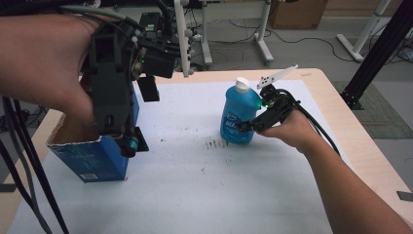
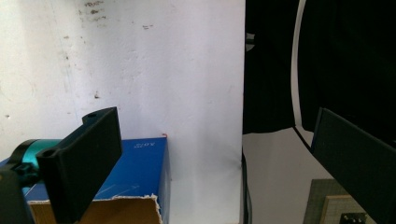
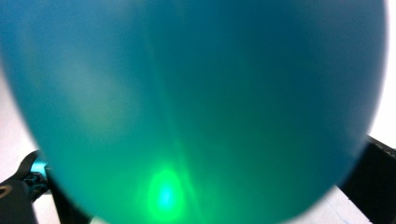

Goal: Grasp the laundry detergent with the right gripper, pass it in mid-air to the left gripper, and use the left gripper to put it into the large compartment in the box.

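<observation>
A blue liquid bottle with a white cap stands upright on the white sheet, right of centre. My right gripper comes at it from the right and is shut on its lower body; in the right gripper view the bottle sits close between the two jaws. An open blue cardboard box stands at the table's left. My left gripper hangs over the box's right side, pointing down. Its jaws are wide apart with nothing between them. In the left gripper view the left jaw overlaps the box.
A white paper sheet with dark scuff marks covers the wooden table. Cables trail from both grippers. Table legs, a cardboard carton and a black frame post stand on the floor beyond the far edge.
</observation>
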